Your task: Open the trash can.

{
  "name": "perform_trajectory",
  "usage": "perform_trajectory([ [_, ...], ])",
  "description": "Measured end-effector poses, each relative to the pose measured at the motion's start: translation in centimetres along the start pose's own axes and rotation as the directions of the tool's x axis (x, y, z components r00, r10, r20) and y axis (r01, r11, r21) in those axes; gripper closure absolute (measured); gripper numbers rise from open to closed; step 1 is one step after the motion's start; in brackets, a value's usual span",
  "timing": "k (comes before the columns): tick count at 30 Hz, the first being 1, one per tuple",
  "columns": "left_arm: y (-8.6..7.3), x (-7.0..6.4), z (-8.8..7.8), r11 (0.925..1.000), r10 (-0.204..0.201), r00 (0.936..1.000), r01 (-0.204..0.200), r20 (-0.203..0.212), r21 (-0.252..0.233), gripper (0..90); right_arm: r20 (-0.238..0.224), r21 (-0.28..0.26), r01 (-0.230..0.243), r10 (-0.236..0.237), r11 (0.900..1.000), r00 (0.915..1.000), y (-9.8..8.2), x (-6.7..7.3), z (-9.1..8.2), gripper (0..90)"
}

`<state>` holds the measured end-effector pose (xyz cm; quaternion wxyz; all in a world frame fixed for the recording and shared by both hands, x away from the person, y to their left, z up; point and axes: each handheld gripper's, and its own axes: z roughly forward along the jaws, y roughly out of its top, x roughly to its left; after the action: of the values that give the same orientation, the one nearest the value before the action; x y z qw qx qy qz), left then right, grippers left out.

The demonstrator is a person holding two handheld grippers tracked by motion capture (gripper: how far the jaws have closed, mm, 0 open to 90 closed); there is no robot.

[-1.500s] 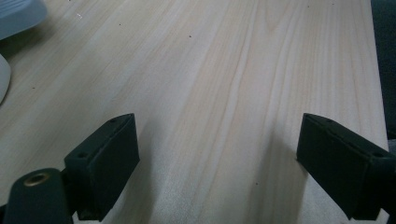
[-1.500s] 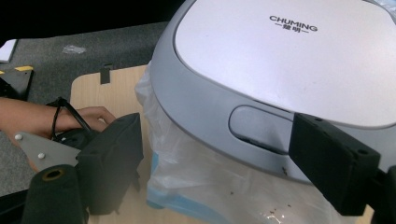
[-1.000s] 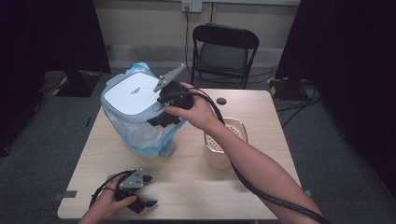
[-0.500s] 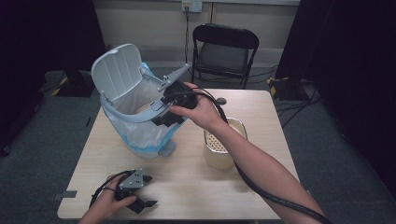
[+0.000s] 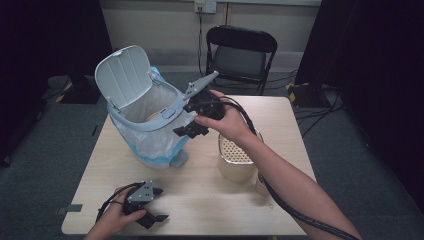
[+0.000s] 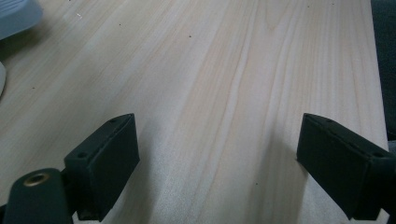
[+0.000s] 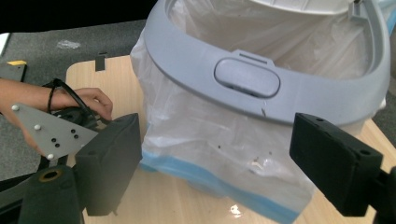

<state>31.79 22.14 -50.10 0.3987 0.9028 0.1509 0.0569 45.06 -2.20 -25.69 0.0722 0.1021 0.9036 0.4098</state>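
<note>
A light grey bin lined with a clear, blue-edged bag stands at the table's back left, its lid swung up and back. My right gripper hovers just right of the bin's front rim, its jaws wide and just opened a little further, holding nothing. In the right gripper view the rim's oval push button lies straight ahead, beyond the right gripper. My left gripper rests open on the table near the front left edge. The left gripper has bare wood between its jaws.
A cream container with a perforated top stands right of the bin, under my right forearm. A black folding chair sits behind the wooden table. Dark floor surrounds the table.
The bin's lid has gone from shut to fully raised. My right gripper has drawn back from the lid's top to the bin's front rim. The left gripper has stayed put.
</note>
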Motion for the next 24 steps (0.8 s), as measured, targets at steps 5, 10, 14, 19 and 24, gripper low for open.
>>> perform_trajectory([
  [5, 0.0, 0.0, 0.0, 1.0, -0.004, 1.0, 0.004, -0.003, -0.005, 12.2, 0.002, 0.001, -0.012, 0.012, 1.0, 0.9999, -0.9, -0.1, -0.5, 16.4],
  [10, 0.0, 0.0, 0.0, 1.0, -0.004, 1.0, 0.004, -0.003, -0.004, 12.2, 0.003, -0.002, -0.023, 0.023, 1.0, 0.9997, -1.8, -0.1, -0.8, 16.3],
  [14, 0.0, 0.0, 0.0, 1.0, -0.004, 1.0, 0.004, -0.003, -0.004, 12.2, 0.001, -0.003, -0.028, 0.028, 1.0, 0.9996, -2.3, -0.2, -1.0, 16.3],
  [19, 0.0, 0.0, 0.0, 1.0, -0.004, 1.0, 0.004, -0.003, -0.004, 12.2, 0.002, -0.004, -0.038, 0.038, 0.999, 0.9993, -3.2, -0.3, -1.3, 16.2],
  [24, 0.0, 0.0, 0.0, 1.0, -0.003, 1.0, 0.003, -0.002, -0.004, 12.2, 0.0, 0.0, -0.046, 0.046, 0.999, 0.9989, -4.2, -0.3, -1.5, 16.2],
])
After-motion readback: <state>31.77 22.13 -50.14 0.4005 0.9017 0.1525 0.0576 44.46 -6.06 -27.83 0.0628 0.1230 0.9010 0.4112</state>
